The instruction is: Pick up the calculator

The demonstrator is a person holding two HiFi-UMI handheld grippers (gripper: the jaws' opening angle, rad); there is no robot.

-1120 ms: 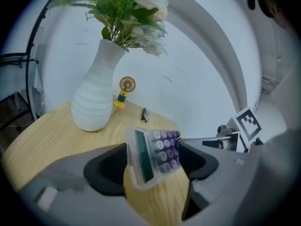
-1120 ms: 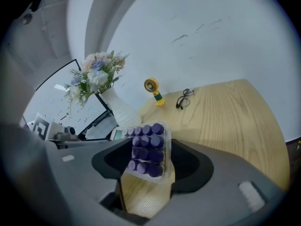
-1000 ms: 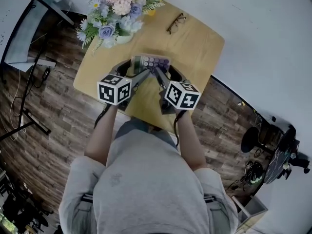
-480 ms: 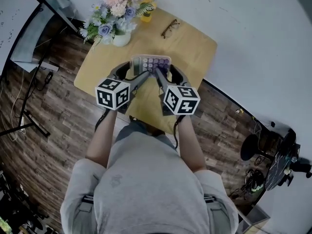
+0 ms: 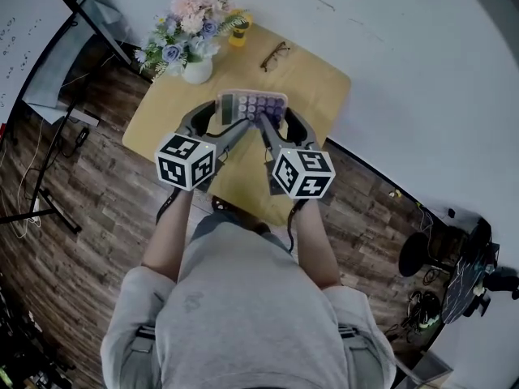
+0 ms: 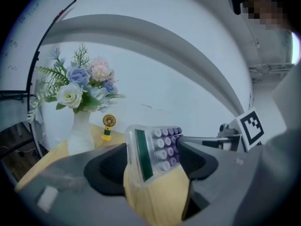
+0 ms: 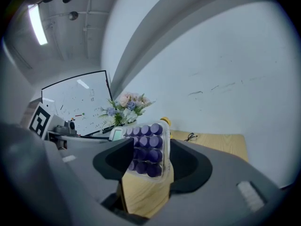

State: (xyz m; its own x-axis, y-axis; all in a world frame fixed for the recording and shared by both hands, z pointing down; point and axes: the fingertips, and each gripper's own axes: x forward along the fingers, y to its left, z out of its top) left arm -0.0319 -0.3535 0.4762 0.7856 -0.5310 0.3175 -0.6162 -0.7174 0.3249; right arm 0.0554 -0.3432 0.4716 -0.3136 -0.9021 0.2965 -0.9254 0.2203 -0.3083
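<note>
**Grip.** The left hand-held gripper [image 5: 220,121] is clenched on the calculator [image 5: 251,105] at its display end. In the left gripper view, the green screen sits between the two dark pads. The right hand-held gripper [image 5: 280,124] is clenched on the opposite end, with its pads bearing on the block of purple keys. Neither is released.

**Location.** The calculator is held between the two tools at 12 o'clock from the person. Judging by the gripper views, it is clear of the counter [image 5: 316,96], with its face tilted up towards the wearer.

**Handling, as a judgement.**
- The item appears light and stiff, with a smooth clear plastic shell that could slip under a slack hold.
- The raised keys give some purchase, but the screen is the fragile part.
- The soundest hold is across the short edges of the casing with moderate pressure, kept off the screen.

**Surroundings.**
- A vase of flowers [image 5: 188,43] stands on the counter at 10 o'clock from the calculator.
- A small yellow fan [image 5: 238,32] is just beside the vase, at 12 o'clock from the calculator.
- A pair of glasses [image 5: 276,55] lies at 1 o'clock.
- All three are well apart from the grip.
</note>
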